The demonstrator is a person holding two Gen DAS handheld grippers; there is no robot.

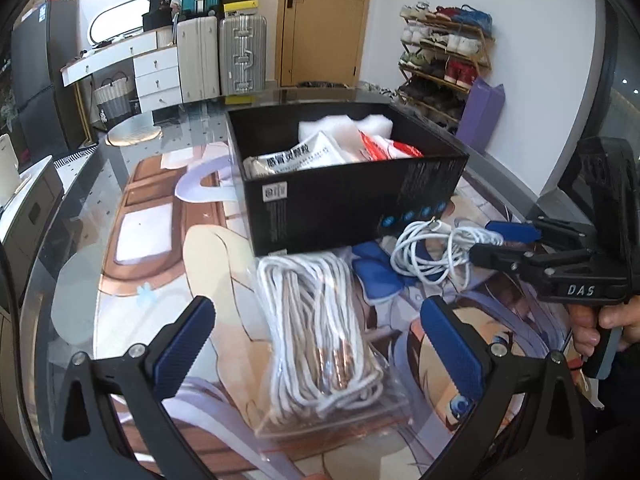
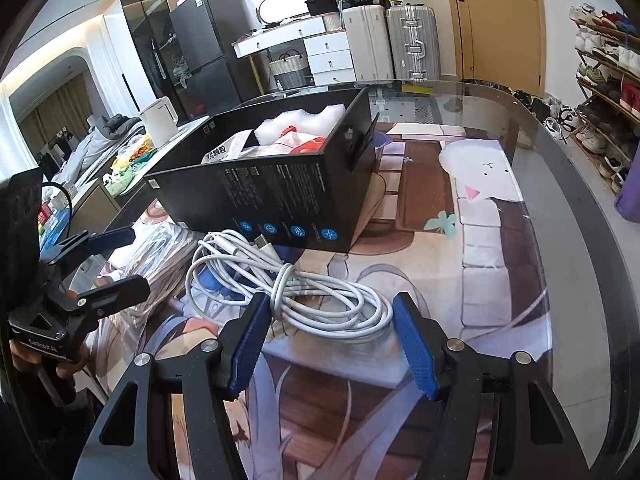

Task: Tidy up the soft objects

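Note:
A black box (image 1: 352,200) stands on the glass table and holds white foam and soft packets (image 1: 316,152); it also shows in the right wrist view (image 2: 276,192). A clear bag of coiled white cord (image 1: 320,332) lies in front of it, between the open fingers of my left gripper (image 1: 320,344). A loose white charging cable (image 2: 288,284) lies to the right of the bag. My right gripper (image 2: 326,344) is open with the cable's near loops between its fingers. The right gripper shows from the side in the left wrist view (image 1: 492,246).
The table (image 2: 500,240) has a printed anime mat under the glass, with a curved edge at the right. The left gripper (image 2: 108,260) shows at the left of the right wrist view. Suitcases (image 1: 240,56), a door and a shoe rack (image 1: 444,60) stand behind.

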